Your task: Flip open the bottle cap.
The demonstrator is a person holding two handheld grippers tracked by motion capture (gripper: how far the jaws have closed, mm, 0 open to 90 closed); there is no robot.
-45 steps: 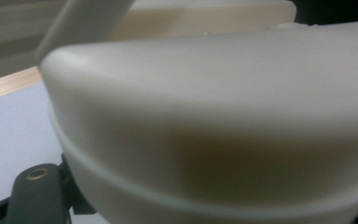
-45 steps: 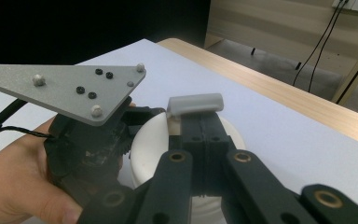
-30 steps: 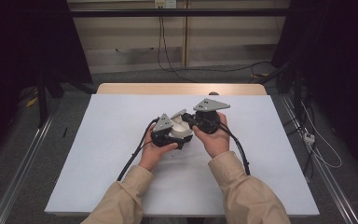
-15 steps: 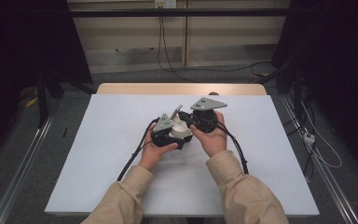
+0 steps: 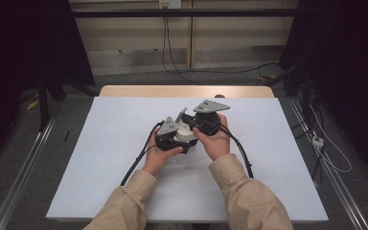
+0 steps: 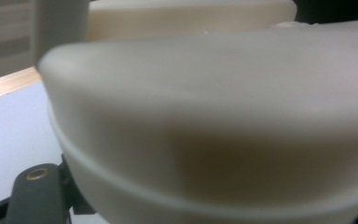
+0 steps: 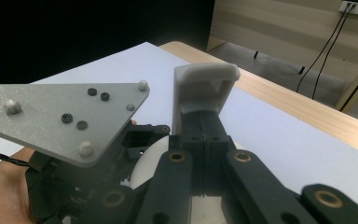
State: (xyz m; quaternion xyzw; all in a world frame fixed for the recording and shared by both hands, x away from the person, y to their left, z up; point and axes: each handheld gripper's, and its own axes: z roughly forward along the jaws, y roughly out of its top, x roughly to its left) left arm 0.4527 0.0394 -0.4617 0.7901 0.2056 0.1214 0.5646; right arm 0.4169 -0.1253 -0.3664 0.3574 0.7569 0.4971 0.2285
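Where the high view hides it — right gripper [image 7: 204,122] clamped on the white handle [image 7: 205,86]; left gripper [image 5: 182,139] closed against the cream vessel [image 6: 214,121].

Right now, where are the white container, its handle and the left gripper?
white container [image 6: 205,121], left gripper view, side wall
handle [image 7: 204,88], right gripper view, upper end
left gripper [image 5: 168,133], high view, body

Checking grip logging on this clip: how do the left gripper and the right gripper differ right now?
The left gripper sits nearer the person, the right gripper farther off. The left gripper's grey plate tilts steeply; the right gripper's lies nearly level. The right gripper pinches a white tab; the left gripper has a cream rounded body against it. Both are shut.
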